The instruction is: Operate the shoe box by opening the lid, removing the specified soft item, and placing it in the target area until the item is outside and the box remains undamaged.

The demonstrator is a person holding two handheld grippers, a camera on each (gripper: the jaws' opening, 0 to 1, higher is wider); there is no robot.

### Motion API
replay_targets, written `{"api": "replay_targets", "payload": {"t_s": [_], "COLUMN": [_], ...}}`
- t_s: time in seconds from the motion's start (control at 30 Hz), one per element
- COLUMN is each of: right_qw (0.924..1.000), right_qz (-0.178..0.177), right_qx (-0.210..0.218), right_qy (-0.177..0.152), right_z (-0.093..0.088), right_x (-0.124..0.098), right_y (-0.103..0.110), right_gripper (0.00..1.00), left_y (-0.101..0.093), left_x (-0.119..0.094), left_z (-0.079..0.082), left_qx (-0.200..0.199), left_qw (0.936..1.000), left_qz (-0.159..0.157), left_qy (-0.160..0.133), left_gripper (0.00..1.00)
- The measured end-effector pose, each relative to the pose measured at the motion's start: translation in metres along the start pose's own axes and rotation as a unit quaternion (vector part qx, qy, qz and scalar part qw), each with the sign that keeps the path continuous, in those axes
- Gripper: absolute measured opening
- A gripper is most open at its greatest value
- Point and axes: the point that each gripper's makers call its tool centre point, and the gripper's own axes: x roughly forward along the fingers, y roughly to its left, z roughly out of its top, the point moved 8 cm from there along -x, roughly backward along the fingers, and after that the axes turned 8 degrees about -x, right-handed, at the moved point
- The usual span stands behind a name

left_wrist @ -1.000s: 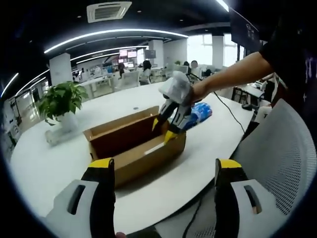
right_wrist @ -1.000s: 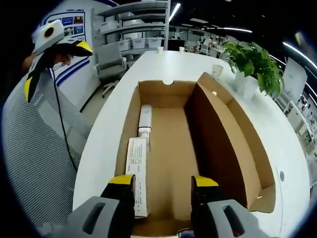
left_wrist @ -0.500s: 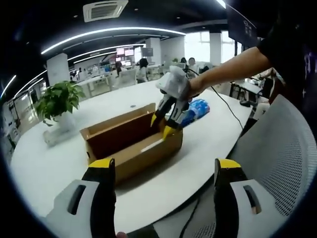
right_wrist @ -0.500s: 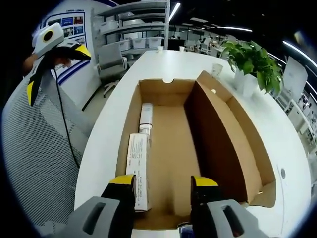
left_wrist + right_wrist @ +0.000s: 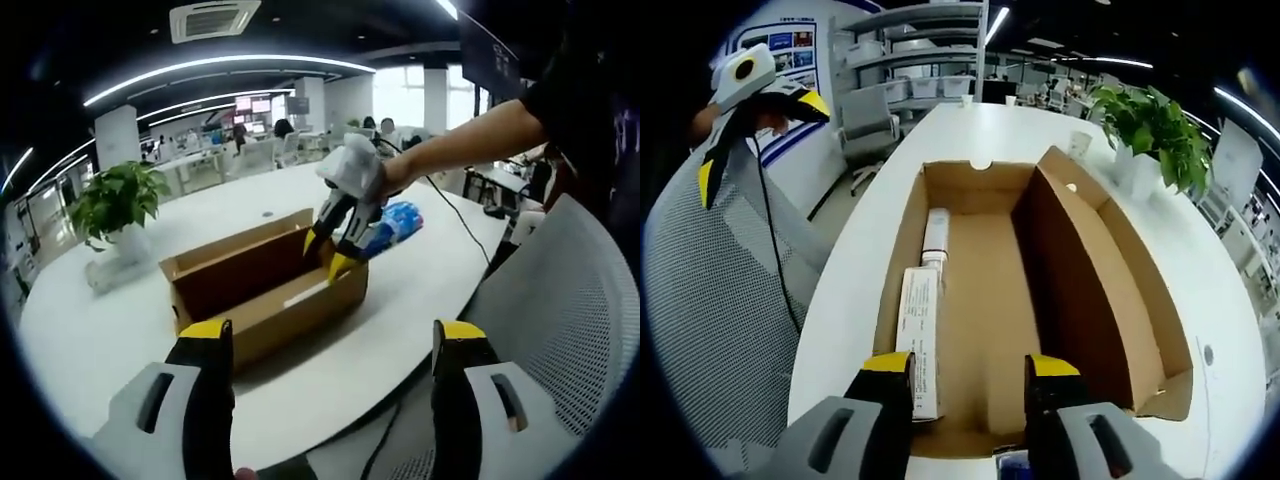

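Listing from the left in the right gripper view: left gripper [image 5: 758, 120], yellow-tipped jaws apart, gripping nothing, held over a grey mesh chair [image 5: 715, 320] well to the left of the box. Right gripper [image 5: 968, 372], grey body, yellow tips, jaws parted and bare, poised just above the near end of the box [image 5: 990, 300]. Box: plain brown corrugated cardboard, rectangular, lid swung open and standing along the side to the right of the jaws. Inside, ahead and left of the jaws, a long white carton [image 5: 919, 335] with fine print too small to read; beyond it, a white tube [image 5: 935, 235]. Table [image 5: 870, 240]: smooth, white, rounded. Plant [image 5: 1150, 125]: green, leafy, in a white pot, far right.

Left gripper view: right gripper [image 5: 333, 250] at the box [image 5: 260, 295] rim; just behind it a soft blue-and-white pack [image 5: 395, 225] lying on the table, lettering illegible.
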Motion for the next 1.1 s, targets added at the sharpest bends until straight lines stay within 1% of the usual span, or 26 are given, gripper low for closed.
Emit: {"api": "replay_targets", "payload": {"t_s": [0.07, 0.13, 0.23, 0.3, 0.63, 0.67, 0.73, 0.87, 1.1], "right_qw": [0.9998, 0.9998, 0.9998, 1.0000, 0.9998, 0.9999, 1.0000, 0.9998, 0.9998], "right_qz": [0.018, 0.019, 0.017, 0.004, -0.013, -0.010, -0.004, 0.011, 0.018], "right_qx": [0.005, 0.007, 0.006, 0.004, -0.003, -0.001, 0.006, 0.002, -0.007], "right_qy": [0.002, -0.001, 0.001, 0.004, 0.015, 0.011, -0.007, -0.018, -0.010], "right_z": [-0.002, -0.001, 0.000, 0.000, -0.004, -0.004, 0.000, 0.007, 0.010], "right_x": [0.003, 0.004, 0.004, 0.003, -0.003, -0.004, -0.004, 0.003, 0.018], "right_y": [0.004, 0.004, 0.004, 0.000, -0.005, -0.004, -0.001, 0.006, 0.007], "right_gripper": [0.40, 0.38, 0.39, 0.41, 0.40, 0.39, 0.39, 0.38, 0.29], "left_y": [0.000, 0.000, 0.000, -0.001, -0.001, -0.001, -0.001, -0.002, -0.001], "left_x": [0.000, 0.000, 0.000, 0.000, 0.000, 0.000, 0.000, 0.001, 0.000], "left_z": [0.000, 0.000, -0.001, -0.001, -0.001, -0.001, -0.001, -0.001, -0.001], "left_qx": [0.000, 0.000, 0.000, 0.000, 0.004, 0.004, 0.005, 0.005, 0.001], "left_qw": [1.0000, 1.0000, 1.0000, 1.0000, 1.0000, 1.0000, 1.0000, 1.0000, 1.0000], "left_qz": [-0.001, -0.001, -0.002, -0.003, -0.003, -0.003, -0.003, -0.006, -0.005], "left_qy": [-0.001, 0.001, 0.002, 0.003, 0.004, 0.004, 0.004, 0.006, 0.004], "left_gripper": [0.80, 0.80, 0.80, 0.80, 0.80, 0.80, 0.80, 0.80, 0.79]}}
